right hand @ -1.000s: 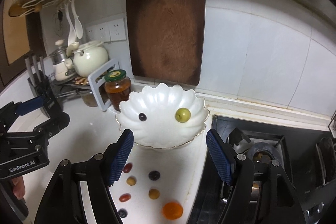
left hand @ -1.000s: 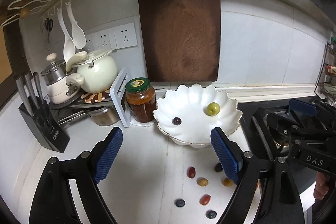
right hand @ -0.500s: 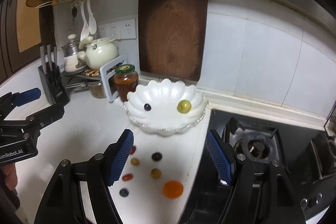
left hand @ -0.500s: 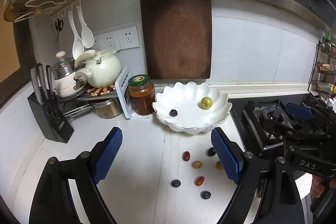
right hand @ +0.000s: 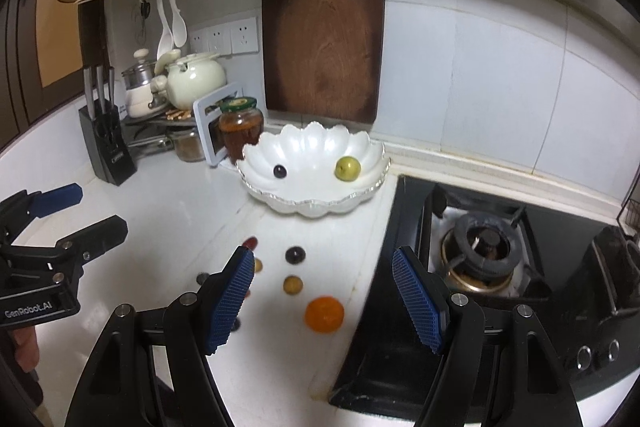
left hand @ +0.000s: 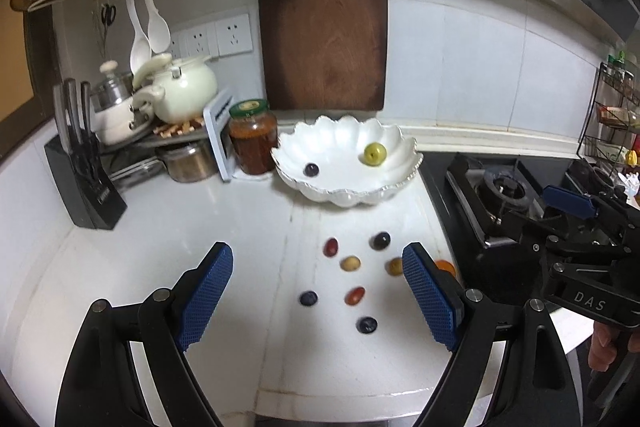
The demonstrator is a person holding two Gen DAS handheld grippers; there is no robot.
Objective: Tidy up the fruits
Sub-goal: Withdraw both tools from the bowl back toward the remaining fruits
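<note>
A white scalloped bowl point(left hand: 348, 187) sits at the back of the counter point(left hand: 168, 227), at about 12 o'clock from both grippers, and it already holds a green fruit point(left hand: 375, 153) on its right side and a dark grape point(left hand: 311, 169) on its left. The rest of the fruit lies loose on the counter in front of the bowl: a red grape point(left hand: 331, 247), a dark one point(left hand: 380, 241), a yellow one point(left hand: 350, 263), another red one point(left hand: 355, 295) and two more dark ones point(left hand: 308, 298) point(left hand: 367, 325). A small orange point(right hand: 324, 314) lies near the counter's right edge, beside the stove point(right hand: 480, 259).

The left gripper point(left hand: 318, 291) hangs above the counter with its jaws wide apart and nothing between the pads. The right gripper point(right hand: 324, 303) likewise stands apart and empty, with the orange at roughly 12 o'clock between its fingers.

These fruits look light, round and smooth-skinned, so they will likely roll away at a nudge and slip from a loose pinch. The grapes are soft and would bruise or burst under a hard squeeze. Taking each across its widest middle, with the pads coming down on either side, seems the safest hold. The orange is firmer and wider, and should bear a stronger grip.
</note>
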